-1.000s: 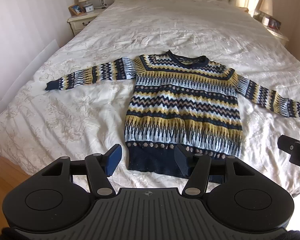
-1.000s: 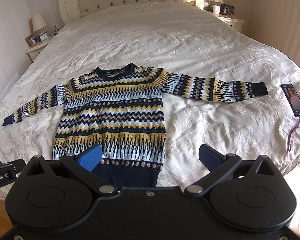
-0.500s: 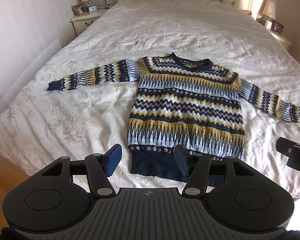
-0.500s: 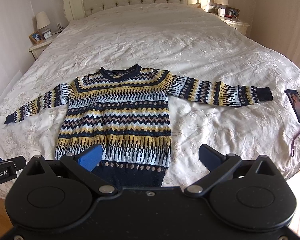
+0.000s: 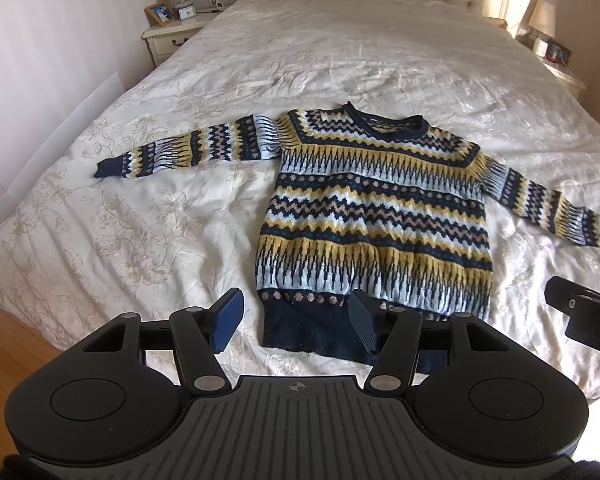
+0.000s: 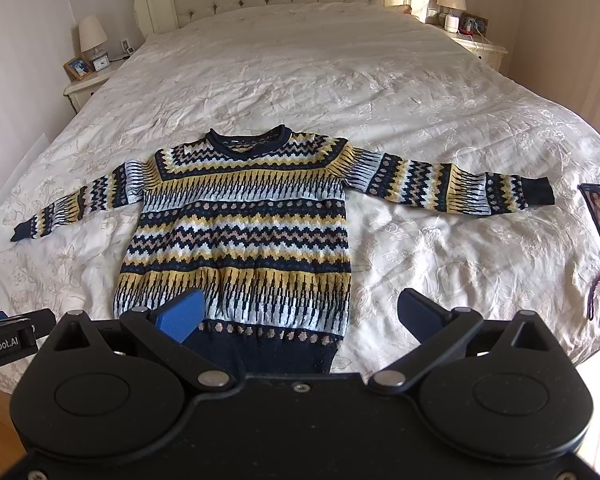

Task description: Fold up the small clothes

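On a cream bedspread (image 6: 380, 92), patterned knit sweater (image 6: 244, 220) lying flat with sleeves outstretched, left gripper (image 5: 296, 322) and right gripper (image 6: 300, 314) hovering above its hem, jaws apart, holding nothing.

The left gripper (image 6: 4, 344), at the right wrist view's left edge, carries the cut-off white lettering "enRobot.AI".

Left gripper (image 5: 296, 322): black body, ribbed grey centre plate with crosshair mark, silver pivot screws, dark blue pads. Right gripper (image 6: 300, 314): glossy black body, round caps at lower corners, bright blue pads
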